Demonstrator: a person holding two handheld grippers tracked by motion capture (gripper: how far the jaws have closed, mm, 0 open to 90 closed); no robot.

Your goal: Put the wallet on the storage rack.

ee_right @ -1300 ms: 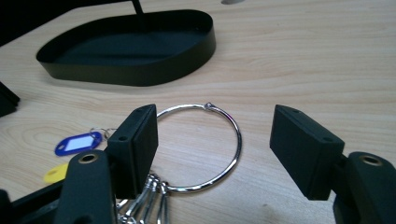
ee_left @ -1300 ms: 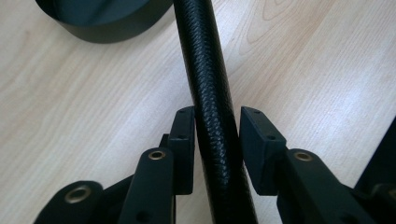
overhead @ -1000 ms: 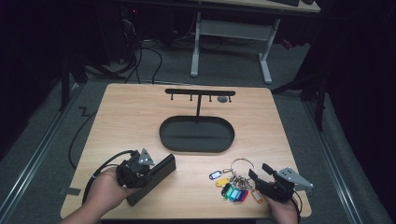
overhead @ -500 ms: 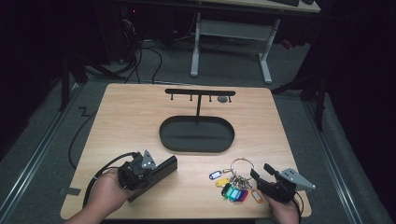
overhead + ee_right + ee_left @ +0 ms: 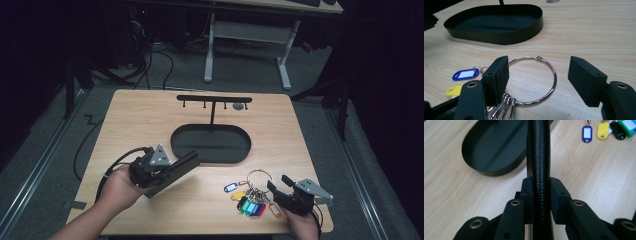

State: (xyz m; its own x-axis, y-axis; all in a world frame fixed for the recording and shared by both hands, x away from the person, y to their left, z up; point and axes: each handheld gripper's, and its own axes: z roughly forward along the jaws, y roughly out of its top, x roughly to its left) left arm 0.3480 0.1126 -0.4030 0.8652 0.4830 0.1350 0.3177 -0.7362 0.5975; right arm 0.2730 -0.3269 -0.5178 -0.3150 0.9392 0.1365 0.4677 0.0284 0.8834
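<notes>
My left gripper (image 5: 167, 172) (image 5: 541, 192) is shut on a flat black case (image 5: 181, 164) with a woven-textured edge (image 5: 539, 152), held edge-on just left of the black oval tray (image 5: 240, 150) (image 5: 496, 147). My right gripper (image 5: 277, 189) (image 5: 544, 80) stands open at the table's front right. A silver key ring (image 5: 258, 176) (image 5: 534, 80) lies flat on the wood between its jaws. Several coloured key tags (image 5: 250, 202) hang from the ring, among them a blue tag (image 5: 465, 74) (image 5: 587, 133) and a yellow tag (image 5: 454, 90) (image 5: 603, 131).
A thin post rises from the tray's far side to a black hook bar (image 5: 214, 98). A small grey disc (image 5: 239, 106) lies on the table behind the bar. The left gripper's cable (image 5: 107, 172) loops off near the table's left edge. Desk legs and cables stand on the floor beyond.
My left gripper has carried the black case a little forward and right, toward the tray. The right gripper has barely shifted, staying open over the key ring.
</notes>
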